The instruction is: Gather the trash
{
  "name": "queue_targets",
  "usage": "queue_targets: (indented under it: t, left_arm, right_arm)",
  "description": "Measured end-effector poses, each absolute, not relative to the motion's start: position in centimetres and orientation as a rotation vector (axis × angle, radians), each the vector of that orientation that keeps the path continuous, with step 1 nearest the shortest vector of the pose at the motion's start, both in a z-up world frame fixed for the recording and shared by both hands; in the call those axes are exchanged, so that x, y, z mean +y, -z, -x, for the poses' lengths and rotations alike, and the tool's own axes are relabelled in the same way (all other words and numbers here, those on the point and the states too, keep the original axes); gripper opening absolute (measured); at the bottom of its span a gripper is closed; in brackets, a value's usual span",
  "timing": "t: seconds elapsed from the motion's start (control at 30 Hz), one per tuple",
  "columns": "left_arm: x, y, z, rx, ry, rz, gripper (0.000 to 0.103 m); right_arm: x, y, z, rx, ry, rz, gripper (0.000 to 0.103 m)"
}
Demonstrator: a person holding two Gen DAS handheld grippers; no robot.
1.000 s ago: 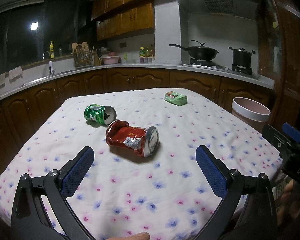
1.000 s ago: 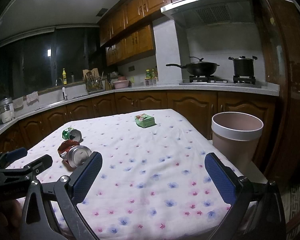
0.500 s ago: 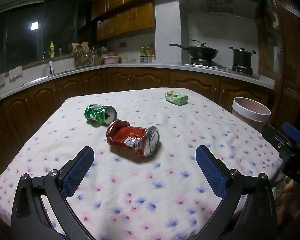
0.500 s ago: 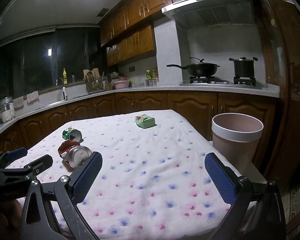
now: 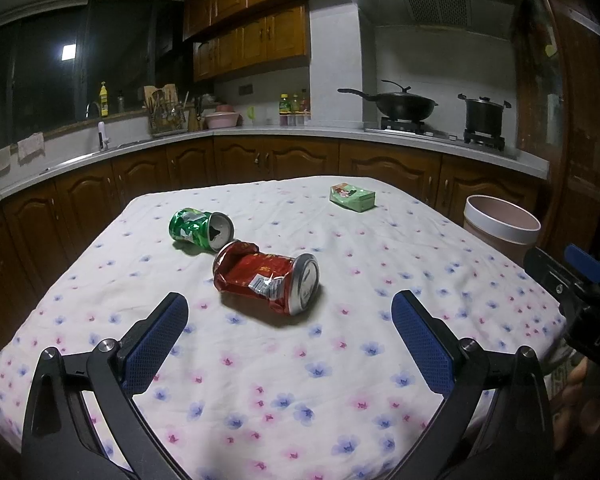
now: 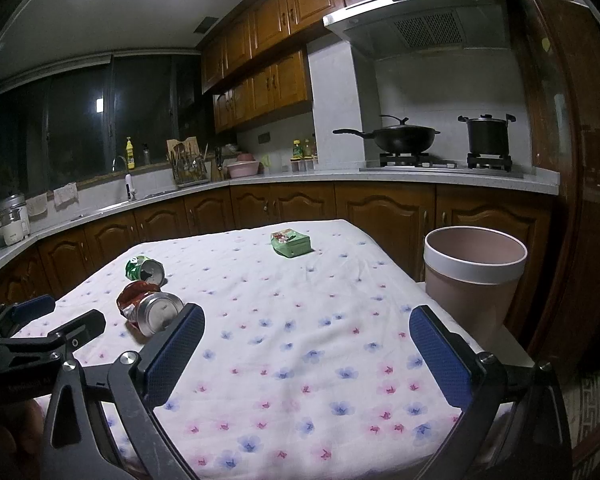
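We see a crushed red can lying on its side near the middle of the worktop, its thin metal wall buckled and creased, its round silver end turned toward us and a torn silvery label clinging to the dented flank. Just beyond it, at about 11 o'clock, lies a green can, also on its side and dented, its open top facing the red one; whether the two touch we cannot tell. Farther off at 1 o'clock sits a small green carton, a flat box with crisp edges. The worktop wears a soft white cloth, lightly wrinkled, printed with blue and pink flowers. Past its right edge stands a round pink bin with a white rim band. Our left claw hovers low over the near cloth, level and aimed at the red can, its two blue textured pads spread wide and holding nothing. Our right claw hangs likewise wide apart and empty, pointing across the cloth toward the carton.
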State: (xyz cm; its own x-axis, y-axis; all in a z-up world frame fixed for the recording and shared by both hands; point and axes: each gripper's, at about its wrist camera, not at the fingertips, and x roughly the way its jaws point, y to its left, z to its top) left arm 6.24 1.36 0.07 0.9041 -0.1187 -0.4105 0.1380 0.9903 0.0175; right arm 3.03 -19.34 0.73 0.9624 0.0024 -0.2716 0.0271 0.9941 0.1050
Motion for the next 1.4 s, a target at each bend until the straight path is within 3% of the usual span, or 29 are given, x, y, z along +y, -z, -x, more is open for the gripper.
queue_targets:
  t: [1.4]
  left_arm:
    - [1.27, -0.10, -6.23, 0.423, 0.140, -0.045, 0.103]
  right_arm:
    - [-19.19, -0.96, -3.07, 0.275, 0.012, -0.108, 0.103]
